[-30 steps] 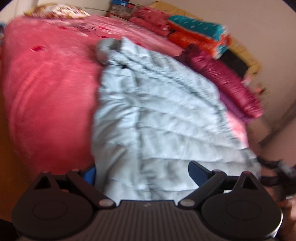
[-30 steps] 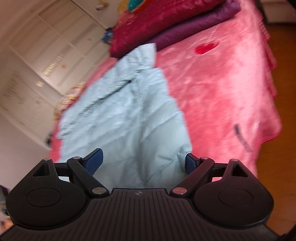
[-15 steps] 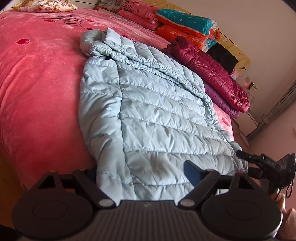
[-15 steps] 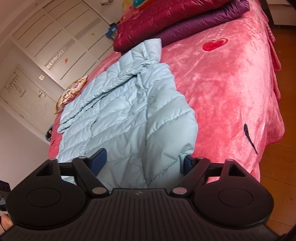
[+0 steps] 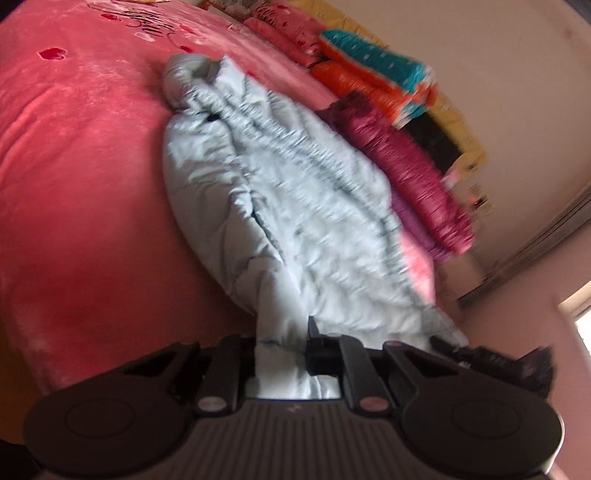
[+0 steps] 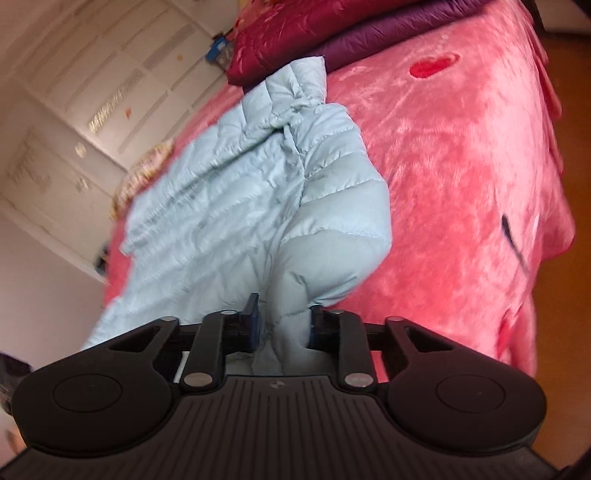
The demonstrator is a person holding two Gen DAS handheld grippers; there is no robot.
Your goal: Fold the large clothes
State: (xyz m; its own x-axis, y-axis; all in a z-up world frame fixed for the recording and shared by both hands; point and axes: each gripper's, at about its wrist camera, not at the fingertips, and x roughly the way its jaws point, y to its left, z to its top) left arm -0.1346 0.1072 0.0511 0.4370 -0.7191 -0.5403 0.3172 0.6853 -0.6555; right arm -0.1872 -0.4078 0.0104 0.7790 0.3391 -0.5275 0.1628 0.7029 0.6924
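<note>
Jacket (image 5: 295,206) on bed (image 5: 81,177), mid.

**Open bed on one side, piles on the other**

Left of the left gripper's jaws, the pink blanket (image 5: 85,192) lies bare. Ahead and right, a dark red jacket (image 5: 402,166) and stacked folded blankets (image 5: 373,70) block the way. Right of the right gripper's jaws, more bare blanket.

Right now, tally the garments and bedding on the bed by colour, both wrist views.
Light blue: 1, the puffer jacket, both grippers closing on its near edge
Maroon: 1, jacket
Purple: 1, jacket
Orange: 1, folded quilt
Teal: 1, folded quilt
Pink: 1, bedspread
Total: 6
</note>
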